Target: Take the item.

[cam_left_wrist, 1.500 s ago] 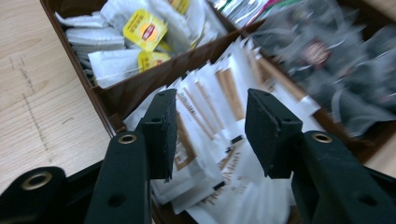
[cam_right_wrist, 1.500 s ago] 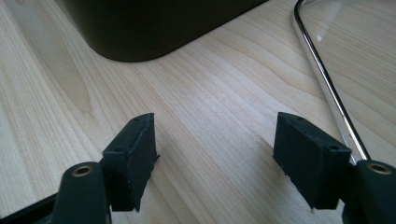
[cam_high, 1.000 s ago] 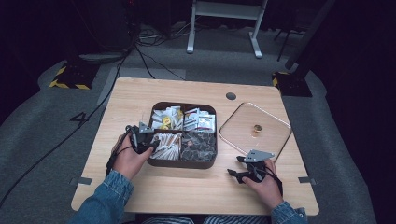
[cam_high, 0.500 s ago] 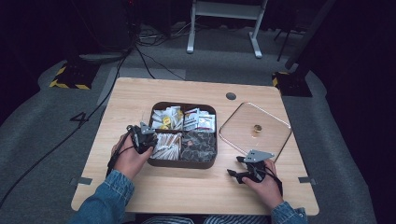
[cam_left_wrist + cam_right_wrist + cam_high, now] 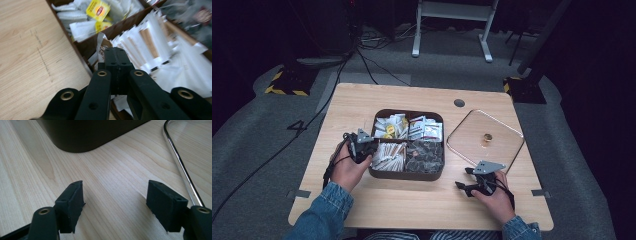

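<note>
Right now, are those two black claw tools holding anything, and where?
Left gripper pinches a white paper packet by its near end; right gripper holds nothing.

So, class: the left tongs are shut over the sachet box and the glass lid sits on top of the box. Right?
One slip: the glass lid lies on the table right of the sachet box, as the high view shows. The left tongs are indeed shut over it.

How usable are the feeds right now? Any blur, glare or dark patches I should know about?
High view: table lit, surroundings nearly black, faint sheen on the glass lid. Left gripper view: the jaws sharp, the sachets in the box soft and smeared toward the right edge. Right gripper view: crisp wood grain, a bright highlight along the lid's metal rim, the box wall in deep shadow.
</note>
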A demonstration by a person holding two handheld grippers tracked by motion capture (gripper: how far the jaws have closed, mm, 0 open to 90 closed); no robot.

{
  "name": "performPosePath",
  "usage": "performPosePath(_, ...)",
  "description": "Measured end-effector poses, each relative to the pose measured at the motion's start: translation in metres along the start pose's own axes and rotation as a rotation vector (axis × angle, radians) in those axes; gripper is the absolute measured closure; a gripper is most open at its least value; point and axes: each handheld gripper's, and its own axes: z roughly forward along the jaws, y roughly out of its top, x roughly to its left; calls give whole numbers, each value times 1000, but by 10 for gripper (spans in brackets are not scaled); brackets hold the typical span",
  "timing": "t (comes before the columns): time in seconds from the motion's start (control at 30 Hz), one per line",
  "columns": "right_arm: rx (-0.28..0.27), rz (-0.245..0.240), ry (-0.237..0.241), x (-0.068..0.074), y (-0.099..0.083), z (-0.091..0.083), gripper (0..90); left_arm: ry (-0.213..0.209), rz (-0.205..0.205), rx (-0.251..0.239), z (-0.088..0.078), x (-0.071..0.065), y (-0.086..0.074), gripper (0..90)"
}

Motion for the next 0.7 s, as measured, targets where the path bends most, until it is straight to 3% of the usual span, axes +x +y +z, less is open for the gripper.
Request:
performPosePath(0.37,0,-4,3,0,0,0,298,-60,70,-114,-29,-22,8,900)
performPosePath(0.47,0,-5,6,0,1,1,296,-114,107,-145,-40,-36,10,900)
performPosePath(0.67,1,-6,7,0,1,1,295,-184,135,-176,-51,-54,14,900)
performPosePath(0.7,1,-6,7,0,1,1,295,-222,155,-184,-54,-60,15,900)
